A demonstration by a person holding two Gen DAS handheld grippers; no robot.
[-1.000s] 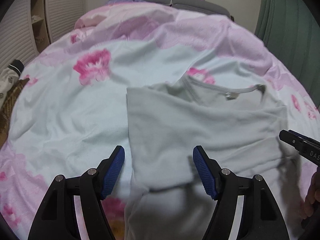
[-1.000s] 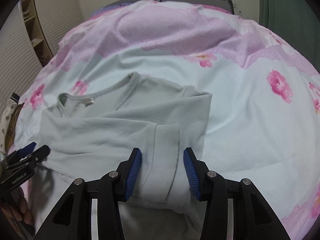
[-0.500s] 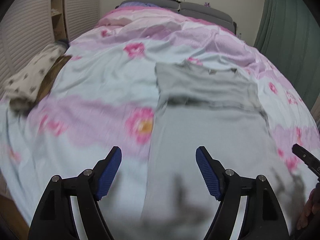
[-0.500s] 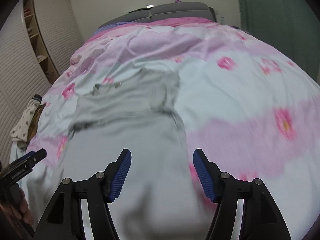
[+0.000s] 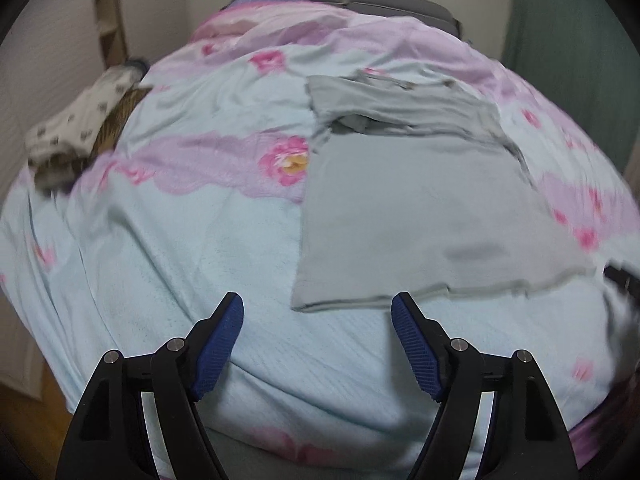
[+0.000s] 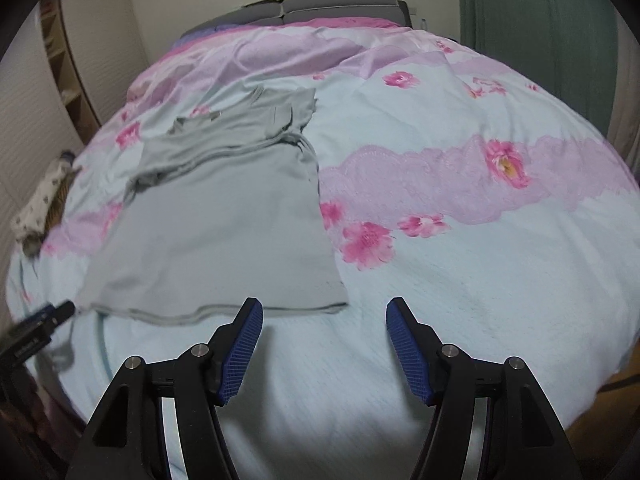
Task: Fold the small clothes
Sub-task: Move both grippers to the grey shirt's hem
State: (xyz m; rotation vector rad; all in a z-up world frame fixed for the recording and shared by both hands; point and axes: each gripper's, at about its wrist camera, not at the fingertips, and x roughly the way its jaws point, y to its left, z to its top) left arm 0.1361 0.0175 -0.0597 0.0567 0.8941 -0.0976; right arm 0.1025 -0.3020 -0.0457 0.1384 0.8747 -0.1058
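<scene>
A pale grey-green long-sleeved shirt (image 5: 416, 208) lies flat on the bed, collar far, hem near, both sleeves folded across its chest. It also shows in the right wrist view (image 6: 224, 224). My left gripper (image 5: 318, 320) is open and empty, just short of the shirt's near left hem corner. My right gripper (image 6: 322, 322) is open and empty, just short of the near right hem corner. The right gripper's tip (image 5: 622, 276) shows at the left wrist view's right edge; the left gripper's tip (image 6: 48, 316) shows at the right wrist view's left edge.
The bed has a light blue quilt with pink flowers (image 6: 460, 264). A spotted white garment over a brown one (image 5: 80, 128) lies at the bed's left edge, seen too in the right wrist view (image 6: 40, 204). A grey headboard (image 6: 320, 4) is far, a green curtain (image 6: 540, 20) right.
Both grippers have pulled back from over the folded sleeves to the near side of the shirt's hem. The right gripper's jaws have widened. The whole shirt has come into view.
</scene>
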